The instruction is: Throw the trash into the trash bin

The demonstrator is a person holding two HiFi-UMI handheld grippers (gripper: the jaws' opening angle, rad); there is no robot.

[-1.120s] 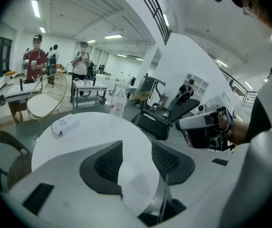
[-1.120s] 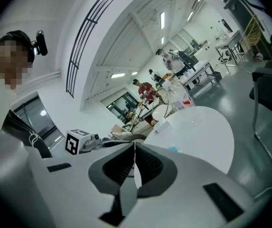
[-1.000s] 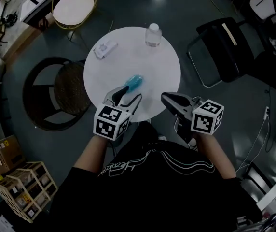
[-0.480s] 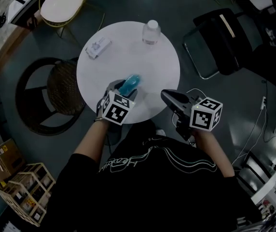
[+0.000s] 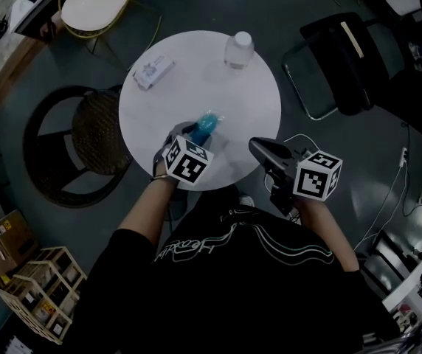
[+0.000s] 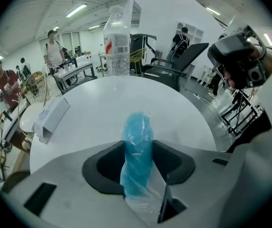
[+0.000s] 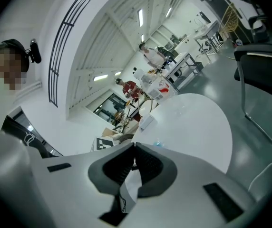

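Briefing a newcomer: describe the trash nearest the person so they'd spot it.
Find the round white table. Near its front edge, apart from the clear bottle and white box farther back, sits a crumpled wrapper. It is the only blue thing.

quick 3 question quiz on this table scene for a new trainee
1. True or false: the water bottle lies on its side.
2. What is between the left tongs? a) a spoon b) blue wrapper c) nothing
3. Fill in: the right tongs are ____ and empty.
Key: 1 false, it stands upright. 2 b; those tongs have just been closing on it. 3 shut.
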